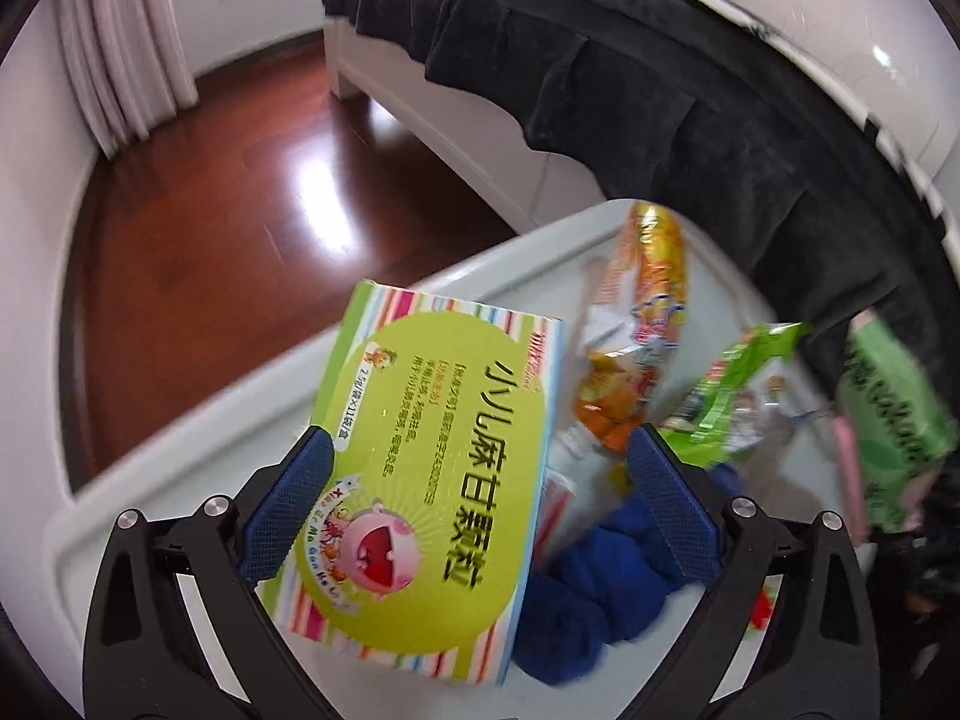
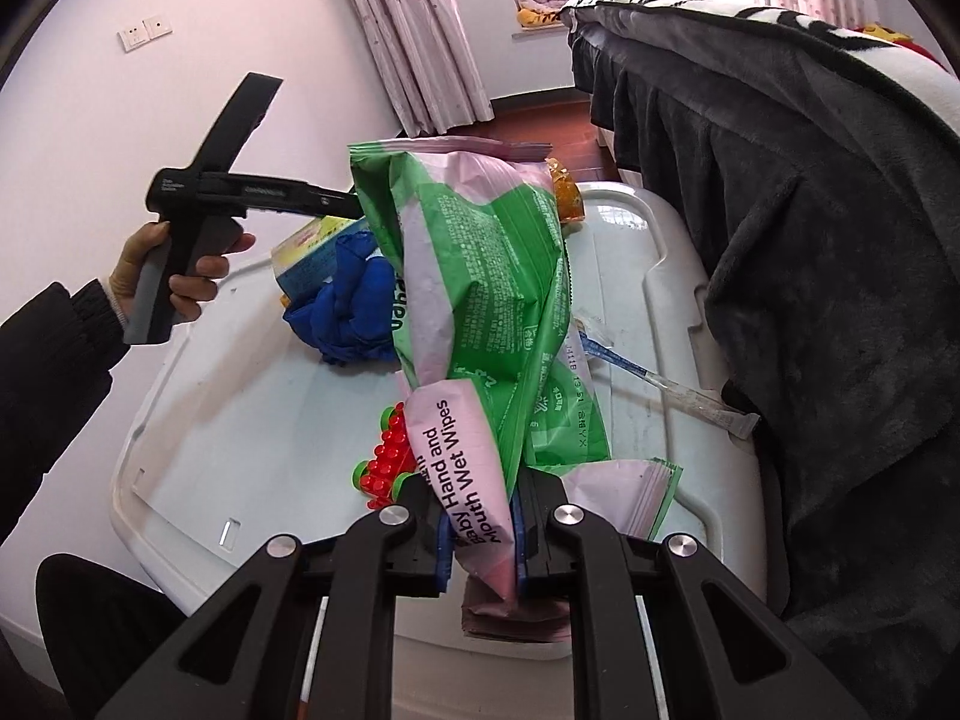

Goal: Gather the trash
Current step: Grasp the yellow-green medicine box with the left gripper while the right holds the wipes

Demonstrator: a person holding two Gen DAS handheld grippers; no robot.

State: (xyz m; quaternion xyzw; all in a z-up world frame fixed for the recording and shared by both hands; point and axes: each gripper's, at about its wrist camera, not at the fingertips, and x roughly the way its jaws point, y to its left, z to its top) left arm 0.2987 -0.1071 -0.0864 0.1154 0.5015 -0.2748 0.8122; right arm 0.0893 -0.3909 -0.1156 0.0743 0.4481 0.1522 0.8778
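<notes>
My left gripper (image 1: 480, 441) stands open over a white bin lid (image 1: 180, 468). A green medicine box (image 1: 432, 438) lies tilted between its jaws: its left edge is at the left pad, while the right pad stands clear of it. In the right wrist view that box (image 2: 306, 258) shows below the hand-held left gripper, whose fingertips are hidden. My right gripper (image 2: 480, 498) is shut on a pink and green wet wipes pack (image 2: 480, 276), lifted off the lid. An orange snack wrapper (image 1: 648, 300) and a green wrapper (image 1: 744, 396) lie on the lid.
A blue cloth (image 2: 354, 306), a red and green toy block (image 2: 390, 456) and a long thin sachet (image 2: 672, 390) rest on the lid (image 2: 240, 420). A bed with a dark blanket (image 2: 810, 240) borders it on the right. Wood floor (image 1: 240, 210) lies beyond.
</notes>
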